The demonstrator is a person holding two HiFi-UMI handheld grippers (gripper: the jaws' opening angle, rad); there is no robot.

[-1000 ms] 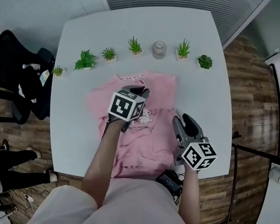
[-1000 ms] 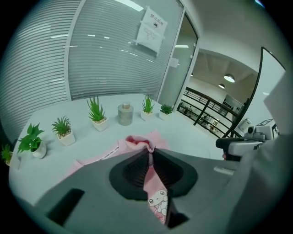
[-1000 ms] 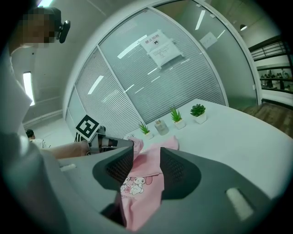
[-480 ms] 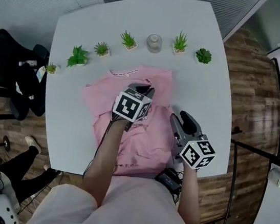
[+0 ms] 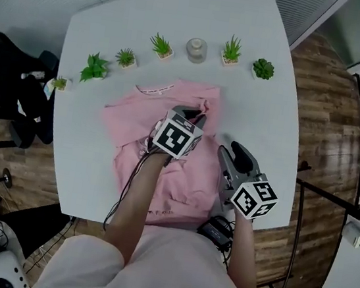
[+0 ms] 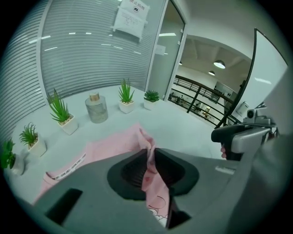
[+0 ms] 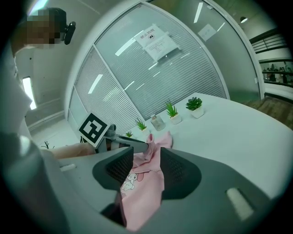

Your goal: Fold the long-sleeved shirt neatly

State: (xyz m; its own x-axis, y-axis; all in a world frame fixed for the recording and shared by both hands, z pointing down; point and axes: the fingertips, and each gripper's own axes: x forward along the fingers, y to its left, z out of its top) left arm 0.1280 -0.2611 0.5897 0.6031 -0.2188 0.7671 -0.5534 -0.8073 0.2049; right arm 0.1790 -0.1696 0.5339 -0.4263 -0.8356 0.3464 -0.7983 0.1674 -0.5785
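Clenched thinly in the left gripper [image 6: 151, 154]: a raised fold of the pink shirt [image 6: 114, 147], otherwise spread on the white table [image 5: 263, 118]. Parted, gripping nothing, at the right gripper [image 7: 147, 154]. Likely to slip out mid-carry, landing crooked

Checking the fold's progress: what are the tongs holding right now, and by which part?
Left tongs pinch the pink shirt by a raised fold, jaws just easing open; right tongs stand apart, gripping nothing.

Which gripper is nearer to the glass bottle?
Left. The left gripper is over the pink shirt, short of the glass bottle; the right gripper is farther back toward the person, by the shirt's right edge.
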